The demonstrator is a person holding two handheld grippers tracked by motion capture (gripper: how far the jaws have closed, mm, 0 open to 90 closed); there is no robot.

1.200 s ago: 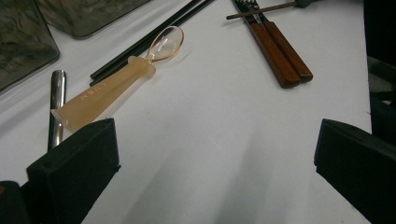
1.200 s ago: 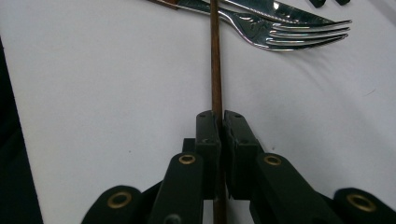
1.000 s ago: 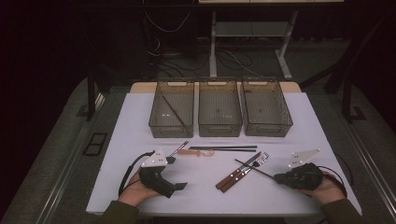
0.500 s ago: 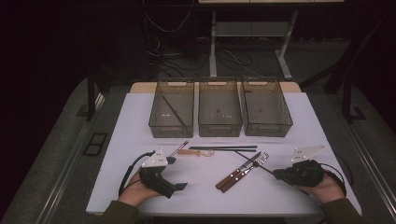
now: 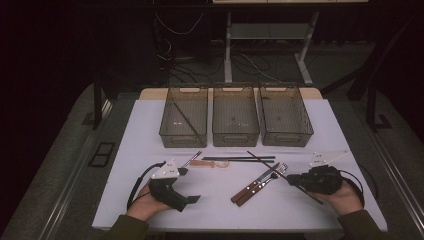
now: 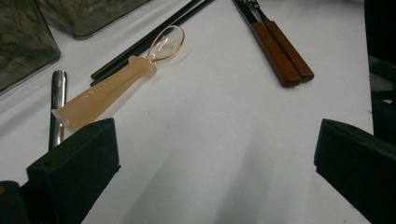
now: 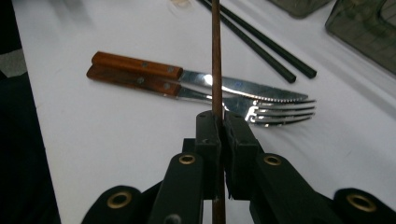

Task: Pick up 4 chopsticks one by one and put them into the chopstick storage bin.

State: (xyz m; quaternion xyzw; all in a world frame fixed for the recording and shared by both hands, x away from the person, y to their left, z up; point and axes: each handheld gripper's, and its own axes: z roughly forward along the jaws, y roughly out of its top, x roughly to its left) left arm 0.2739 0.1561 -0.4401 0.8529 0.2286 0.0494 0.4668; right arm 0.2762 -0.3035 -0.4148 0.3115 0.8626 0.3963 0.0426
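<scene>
The right gripper [image 7: 218, 122] has its jaws pinching a thin brown wooden chopstick [image 7: 216, 56], which crosses the lower right of the high view just above the table. The left gripper [image 5: 175, 192] rests at the lower left with its jaws spread wide and nothing between them. I judge the step is sorting cutlery: next, the chopstick must be lifted and carried to the left transparent grey bin [image 5: 184, 117], where 1 stick already lies, without touching the wooden-handled knife and fork [image 5: 256, 184].
</scene>
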